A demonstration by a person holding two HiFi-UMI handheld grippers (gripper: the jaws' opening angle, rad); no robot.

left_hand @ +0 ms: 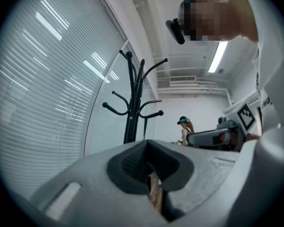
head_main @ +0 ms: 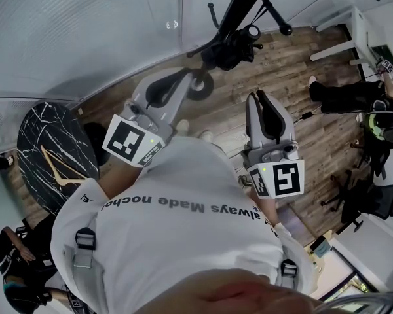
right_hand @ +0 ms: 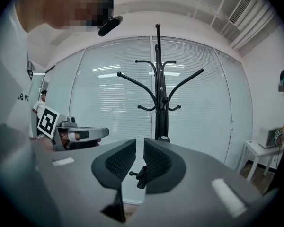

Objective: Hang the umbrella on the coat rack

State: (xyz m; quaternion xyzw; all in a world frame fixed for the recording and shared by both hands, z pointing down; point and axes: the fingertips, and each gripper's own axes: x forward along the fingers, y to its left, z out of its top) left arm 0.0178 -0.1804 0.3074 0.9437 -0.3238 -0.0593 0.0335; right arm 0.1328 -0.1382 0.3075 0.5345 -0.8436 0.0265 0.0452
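The black coat rack [head_main: 239,8] stands by the window blinds; its pole and curved hooks [right_hand: 158,84] rise straight ahead in the right gripper view and left of centre [left_hand: 132,103] in the left gripper view. A dark bulky bundle [head_main: 230,46], which looks like the folded umbrella, hangs against the pole low down; part of it [right_hand: 141,178] shows past the right jaws. My right gripper [right_hand: 140,143] is shut with nothing between its pads, a little short of the rack [head_main: 261,100]. My left gripper [head_main: 180,78] is shut and holds nothing, pointing level at the rack [left_hand: 149,145].
A round black marble table [head_main: 49,156] is at my left. Someone sits at the right [head_main: 354,93] beside a white desk [head_main: 354,31] and an office chair [head_main: 373,201]. Another person [head_main: 13,260] is at the lower left. The floor is wood.
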